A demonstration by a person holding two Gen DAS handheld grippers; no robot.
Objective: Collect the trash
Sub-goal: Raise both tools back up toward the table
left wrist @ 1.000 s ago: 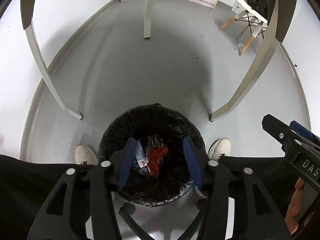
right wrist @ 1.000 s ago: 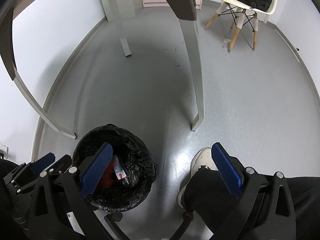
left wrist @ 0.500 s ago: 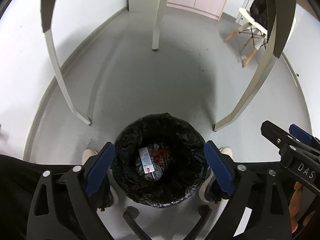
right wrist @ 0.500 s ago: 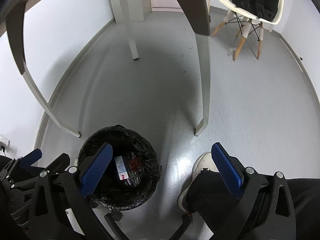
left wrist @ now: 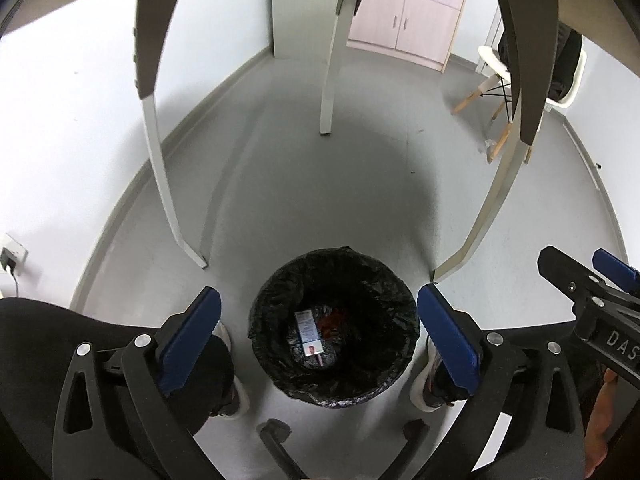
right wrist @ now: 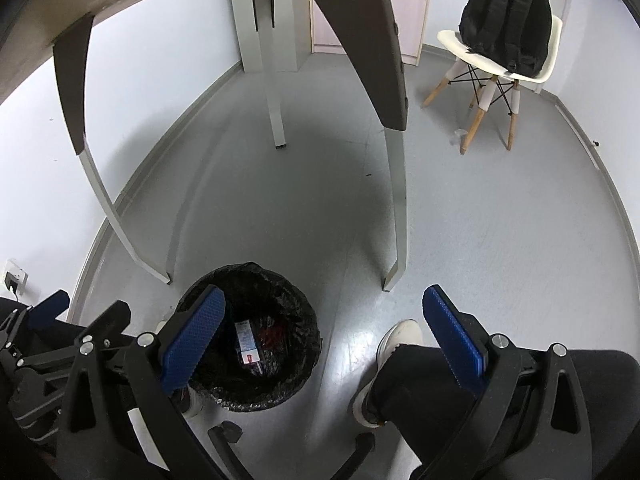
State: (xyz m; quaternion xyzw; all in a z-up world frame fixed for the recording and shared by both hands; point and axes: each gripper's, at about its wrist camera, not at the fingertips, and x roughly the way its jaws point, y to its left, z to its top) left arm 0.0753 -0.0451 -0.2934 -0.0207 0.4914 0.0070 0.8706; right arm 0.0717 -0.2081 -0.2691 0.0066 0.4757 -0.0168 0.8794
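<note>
Left gripper (left wrist: 318, 338) jaws opening, nothing between them, right gripper (right wrist: 324, 340) spread empty; white-and-red carton (left wrist: 309, 333) lies below in black-bagged round bin (left wrist: 400, 292); drop seems done, next fetch more trash.

Bin (left wrist: 334, 326) lined with crinkled glossy black plastic bag. Carton (left wrist: 309, 333) inside looks like printed glossy card. Floor (left wrist: 320, 200) smooth grey vinyl, slight sheen. Left claw (left wrist: 318, 338) pads textured blue rubber, frame matt black plastic. Chair (right wrist: 500, 60) has smooth white plastic seat, wooden legs. Backpack (right wrist: 504, 24) matt black cloth.
</note>
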